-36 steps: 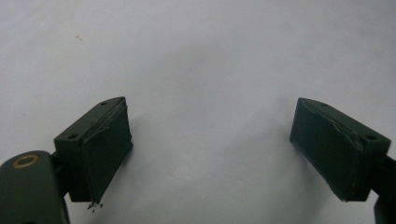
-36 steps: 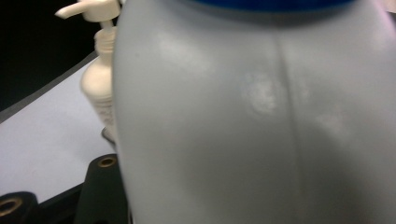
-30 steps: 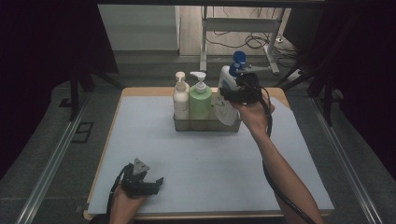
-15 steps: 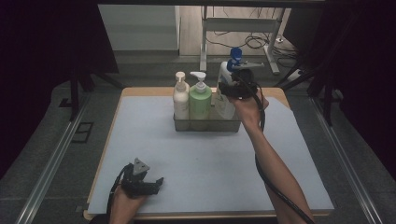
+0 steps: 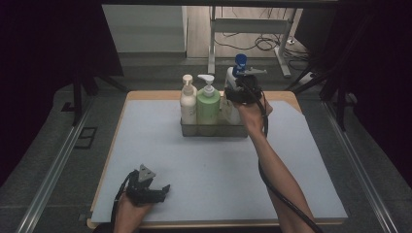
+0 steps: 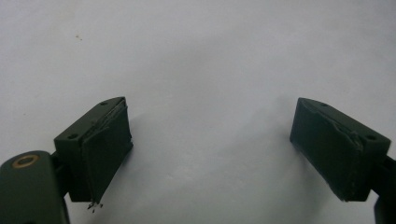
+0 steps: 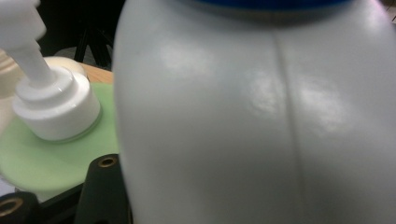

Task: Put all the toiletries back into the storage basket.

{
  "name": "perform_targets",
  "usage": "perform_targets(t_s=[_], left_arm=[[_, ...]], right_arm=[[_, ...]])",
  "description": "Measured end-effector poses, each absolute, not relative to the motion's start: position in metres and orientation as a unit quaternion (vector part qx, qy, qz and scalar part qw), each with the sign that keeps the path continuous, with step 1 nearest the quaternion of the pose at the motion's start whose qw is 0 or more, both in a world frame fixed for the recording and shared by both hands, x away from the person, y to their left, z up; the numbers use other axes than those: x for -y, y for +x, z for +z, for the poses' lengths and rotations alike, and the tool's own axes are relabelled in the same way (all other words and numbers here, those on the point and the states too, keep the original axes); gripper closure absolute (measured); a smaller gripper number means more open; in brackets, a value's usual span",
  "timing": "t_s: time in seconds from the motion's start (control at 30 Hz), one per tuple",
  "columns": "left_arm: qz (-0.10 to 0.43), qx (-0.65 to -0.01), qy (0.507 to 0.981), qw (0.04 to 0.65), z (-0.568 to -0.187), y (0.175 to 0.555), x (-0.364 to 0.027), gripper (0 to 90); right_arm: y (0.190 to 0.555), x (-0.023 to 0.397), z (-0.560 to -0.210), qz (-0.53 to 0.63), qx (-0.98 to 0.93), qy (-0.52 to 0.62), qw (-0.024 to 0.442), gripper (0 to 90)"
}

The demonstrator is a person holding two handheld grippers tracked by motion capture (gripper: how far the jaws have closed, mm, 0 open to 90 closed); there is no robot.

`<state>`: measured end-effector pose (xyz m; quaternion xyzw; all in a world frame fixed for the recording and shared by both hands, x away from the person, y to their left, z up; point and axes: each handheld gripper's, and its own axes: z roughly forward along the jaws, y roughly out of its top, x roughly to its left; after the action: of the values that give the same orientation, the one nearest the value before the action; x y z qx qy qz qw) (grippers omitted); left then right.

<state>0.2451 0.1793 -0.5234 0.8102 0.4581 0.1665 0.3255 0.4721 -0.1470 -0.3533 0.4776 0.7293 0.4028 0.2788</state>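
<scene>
Covering our desk (image 5: 145,131), a pale blue mat, metal caddy (image 5: 214,130) at its far middle holding cream, green and white bottles, our right tool (image 5: 241,93) clamping the blue-capped white bottle (image 7: 261,121), our left tool (image 5: 148,190) resting agape near us.

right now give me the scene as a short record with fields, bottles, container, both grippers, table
bottles: cream pump bottle, green pump bottle, white bottle with blue top, upright in a row
container: grey caddy holding all three, at the table's far middle
right gripper: at the white bottle's body, which sits right up against its camera; grip cannot be told
left gripper: near the front left edge, fingers wide apart, nothing between them
table: light blue mat on a wooden top
</scene>
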Motion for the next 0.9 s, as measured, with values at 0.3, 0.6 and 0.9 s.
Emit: perform_targets(t_s=[0.3, 0.6, 0.9], left_arm=[[0.166, -0.459, 0.81, 0.325, -0.523, 0.245, -0.179, 12.3], [0.166, -0.459, 0.81, 0.325, -0.523, 0.245, -0.179, 12.3], [0.167, -0.458, 0.81, 0.325, -0.523, 0.245, -0.179, 12.3]], right_arm=[[0.472, 0.145, -0.366, 0.398, -0.735, 0.476, 0.274, 40.4], [0.472, 0.145, -0.379, 0.392, -0.739, 0.478, 0.268, 40.4], [0.471, 0.144, -0.393, 0.386, -0.741, 0.481, 0.264, 40.5]])
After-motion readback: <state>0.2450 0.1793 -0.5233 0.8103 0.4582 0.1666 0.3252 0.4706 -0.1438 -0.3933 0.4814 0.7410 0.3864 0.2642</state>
